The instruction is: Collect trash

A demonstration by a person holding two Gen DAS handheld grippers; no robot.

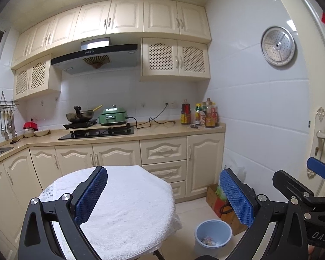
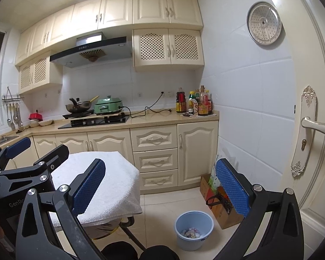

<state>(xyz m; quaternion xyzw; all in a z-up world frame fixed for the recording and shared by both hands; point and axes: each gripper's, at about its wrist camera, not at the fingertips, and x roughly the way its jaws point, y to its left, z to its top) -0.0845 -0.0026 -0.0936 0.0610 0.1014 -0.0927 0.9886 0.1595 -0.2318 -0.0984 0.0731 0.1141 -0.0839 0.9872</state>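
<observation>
pale blue round plastic bin (image 2: 194,229) stands on the tiled floor at lower centre, crumpled trash (image 2: 191,233) inside. beside it, a table with fluffy white towel (image 2: 101,179). left gripper (image 1: 163,197) and right gripper (image 2: 160,189), jaws wide apart, empty.

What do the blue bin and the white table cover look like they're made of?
Bin: likely plastic, going by its smooth, even light-blue wall and thin moulded rim; scraps lie inside. Table cover: looks like terry towelling, with a nubby looped pile, matte white, draping softly over the edge. Both grippers are open and empty.
</observation>
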